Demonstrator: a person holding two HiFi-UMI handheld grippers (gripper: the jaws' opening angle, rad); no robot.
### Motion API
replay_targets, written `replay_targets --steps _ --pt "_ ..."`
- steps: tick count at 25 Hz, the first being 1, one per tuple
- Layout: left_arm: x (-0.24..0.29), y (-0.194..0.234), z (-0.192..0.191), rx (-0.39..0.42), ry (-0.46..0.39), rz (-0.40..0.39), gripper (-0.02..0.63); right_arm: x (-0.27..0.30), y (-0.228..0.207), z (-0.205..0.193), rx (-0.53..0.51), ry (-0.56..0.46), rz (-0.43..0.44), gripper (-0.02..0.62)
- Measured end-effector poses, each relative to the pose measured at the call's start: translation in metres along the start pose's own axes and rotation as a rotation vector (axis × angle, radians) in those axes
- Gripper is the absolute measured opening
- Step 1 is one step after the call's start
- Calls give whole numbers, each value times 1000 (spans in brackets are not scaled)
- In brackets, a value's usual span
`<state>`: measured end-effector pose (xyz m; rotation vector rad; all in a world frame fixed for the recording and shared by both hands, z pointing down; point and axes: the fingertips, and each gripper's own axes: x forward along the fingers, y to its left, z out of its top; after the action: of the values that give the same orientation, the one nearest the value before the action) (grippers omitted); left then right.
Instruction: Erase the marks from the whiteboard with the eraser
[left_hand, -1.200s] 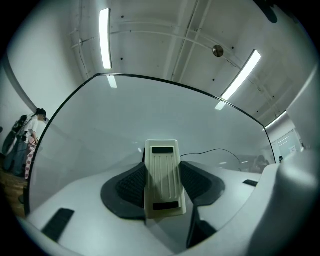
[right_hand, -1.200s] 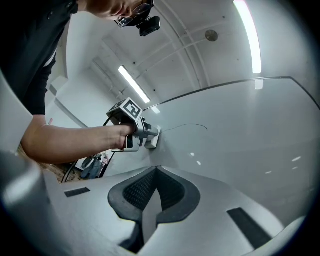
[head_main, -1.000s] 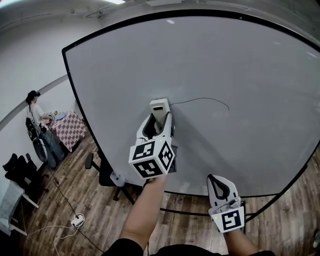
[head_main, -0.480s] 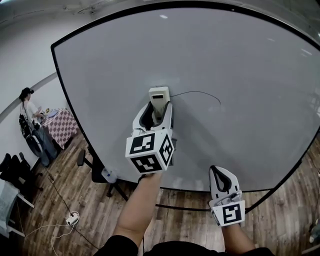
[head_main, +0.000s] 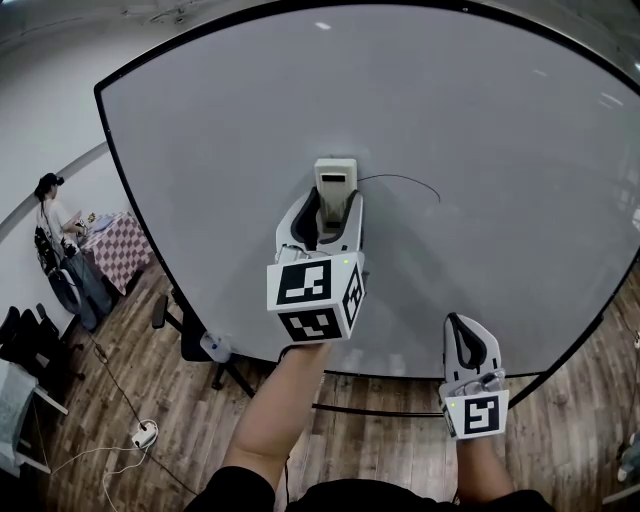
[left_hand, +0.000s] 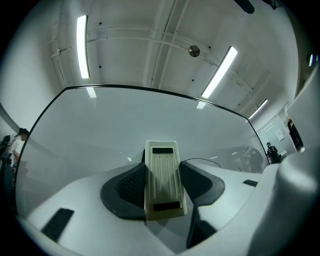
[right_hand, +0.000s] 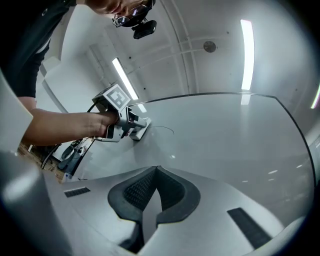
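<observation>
Left tongs (left_hand: 162, 169) are clamped on the eraser (head_main: 335, 183), pressed flat to the whiteboard (head_main: 220, 130) right at the left end of the thin curved mark (head_main: 408, 180). Mid-wipe, I'd say; next it needs dragging right along that line. Right tongs (right_hand: 156, 192) are closed on nothing, low and near.

The head view looks down at the whiteboard (head_main: 250, 150) from behind; the left gripper view faces it close, the right farther, all sharing its line (head_main: 405, 176).
</observation>
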<state>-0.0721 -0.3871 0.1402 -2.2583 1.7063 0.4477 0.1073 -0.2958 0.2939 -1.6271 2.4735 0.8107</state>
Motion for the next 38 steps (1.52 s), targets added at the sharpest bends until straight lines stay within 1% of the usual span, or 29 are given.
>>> replay_targets --steps 5,17,20,23,25,29,32,38 --pt "6 -19 5 31 1 -52 239 -3 -6 -1 -17 9 -15 18" --pt "20 -88 6 172 34 -222 239 -13 -17 -3 -19 18 -45 18" --pt "22 -102 7 225 27 -246 241 -16 -17 0 -18 18 -50 18" --pt "22 -113 8 244 8 -275 241 -20 -17 3 -23 12 -51 18" --pt "23 -123 3 267 10 -300 241 -21 -17 4 -25 12 -50 18" --pt "25 -142 -17 299 36 -336 241 -21 -17 10 7 -19 -63 18" --pt "22 -157 -25 324 47 -370 241 -28 -21 7 -17 6 -66 18" --pt "16 -183 -44 408 66 -431 242 -39 -18 3 -7 29 -60 18"
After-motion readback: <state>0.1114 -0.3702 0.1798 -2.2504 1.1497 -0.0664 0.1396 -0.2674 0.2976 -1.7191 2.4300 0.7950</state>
